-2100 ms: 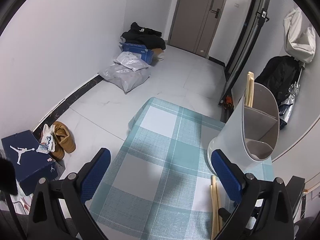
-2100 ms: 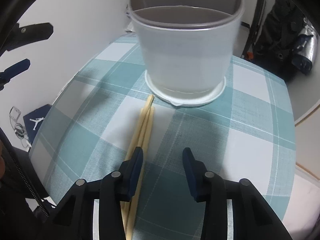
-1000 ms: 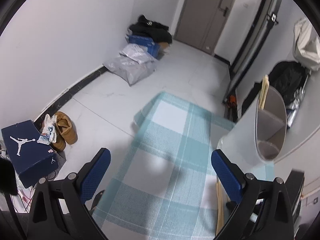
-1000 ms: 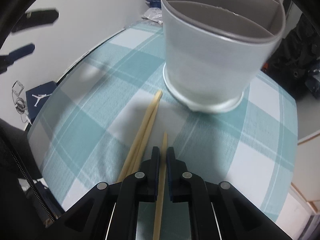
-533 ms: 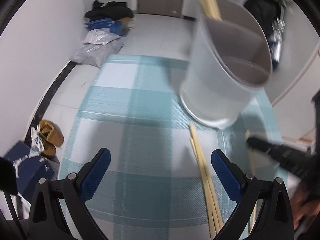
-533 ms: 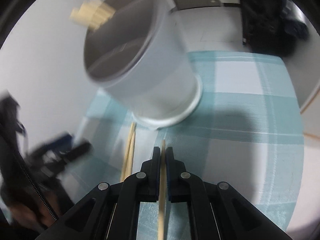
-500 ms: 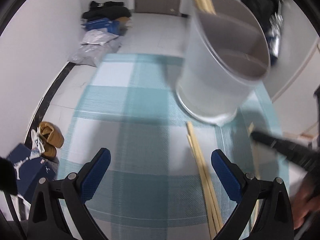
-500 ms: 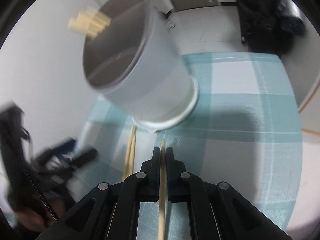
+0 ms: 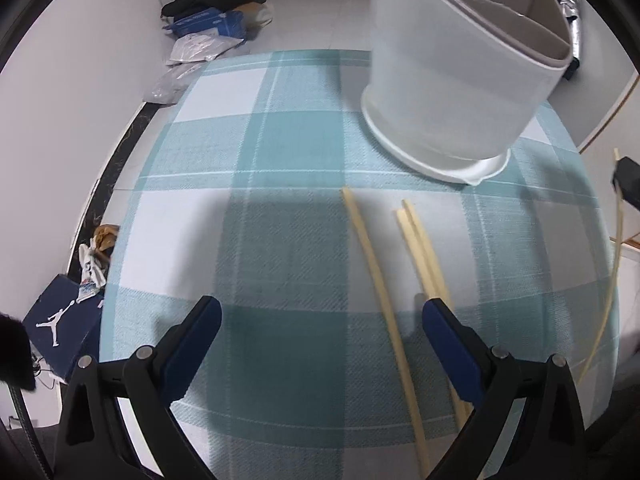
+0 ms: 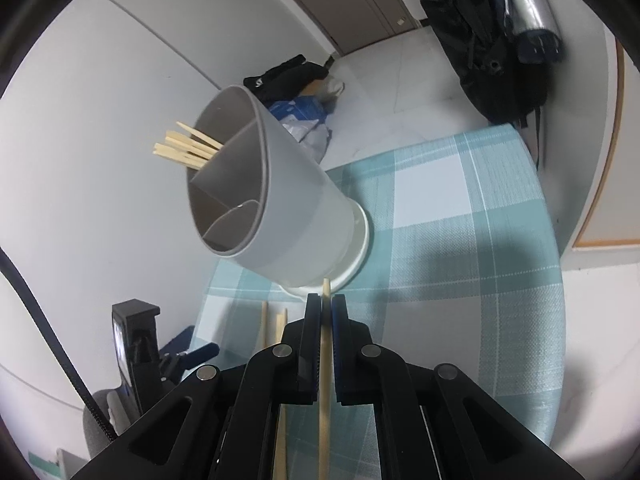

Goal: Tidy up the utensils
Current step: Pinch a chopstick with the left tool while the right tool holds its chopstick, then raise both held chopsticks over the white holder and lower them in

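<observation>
A chopstick (image 10: 324,360) is sitting pinched between the closed jaws of the right gripper (image 10: 326,308), its tip poking out just past the blue pads (image 10: 340,320) and pointing toward the base of the utensil holder (image 10: 280,208). The white holder is standing on the checked tablecloth (image 10: 460,240), with several chopsticks (image 10: 184,146) already leaning out of its far compartment. The left gripper (image 9: 320,332) is hovering above the cloth with its jaws spread wide, gripping nothing. Three loose chopsticks (image 9: 380,280) are lying on the cloth, one between its fingers (image 9: 448,344) and a pair beside the right finger, near the holder's foot.
</observation>
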Demonstrator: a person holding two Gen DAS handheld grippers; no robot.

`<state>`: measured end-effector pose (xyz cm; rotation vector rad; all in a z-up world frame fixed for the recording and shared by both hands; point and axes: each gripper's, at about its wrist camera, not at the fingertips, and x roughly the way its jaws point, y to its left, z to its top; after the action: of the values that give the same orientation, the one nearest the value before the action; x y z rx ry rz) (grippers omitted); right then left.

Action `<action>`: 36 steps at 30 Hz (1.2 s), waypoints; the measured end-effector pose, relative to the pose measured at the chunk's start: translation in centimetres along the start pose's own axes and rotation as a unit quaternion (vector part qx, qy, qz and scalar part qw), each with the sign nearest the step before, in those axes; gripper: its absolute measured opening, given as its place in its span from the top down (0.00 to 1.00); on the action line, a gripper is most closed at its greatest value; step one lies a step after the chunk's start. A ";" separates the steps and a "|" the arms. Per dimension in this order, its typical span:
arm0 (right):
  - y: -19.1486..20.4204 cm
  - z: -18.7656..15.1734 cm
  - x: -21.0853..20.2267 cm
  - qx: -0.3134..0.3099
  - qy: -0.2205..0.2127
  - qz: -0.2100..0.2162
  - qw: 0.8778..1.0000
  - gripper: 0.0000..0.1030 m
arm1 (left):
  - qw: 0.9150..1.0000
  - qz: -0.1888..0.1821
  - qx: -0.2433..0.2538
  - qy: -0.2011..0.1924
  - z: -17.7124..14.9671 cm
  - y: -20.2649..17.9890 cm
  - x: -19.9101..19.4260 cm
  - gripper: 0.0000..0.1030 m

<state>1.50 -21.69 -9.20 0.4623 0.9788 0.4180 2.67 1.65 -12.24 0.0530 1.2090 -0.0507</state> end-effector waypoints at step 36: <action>2.8 -1.1 -1.5 -0.066 -0.043 -0.014 0.997 0.96 | 0.987 -0.087 -0.099 -0.095 3.4 1.7 -2.8 0.97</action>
<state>-0.52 -19.99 -7.16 0.3429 0.8674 0.4309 4.99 3.14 -8.43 -0.2273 1.0198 -0.0862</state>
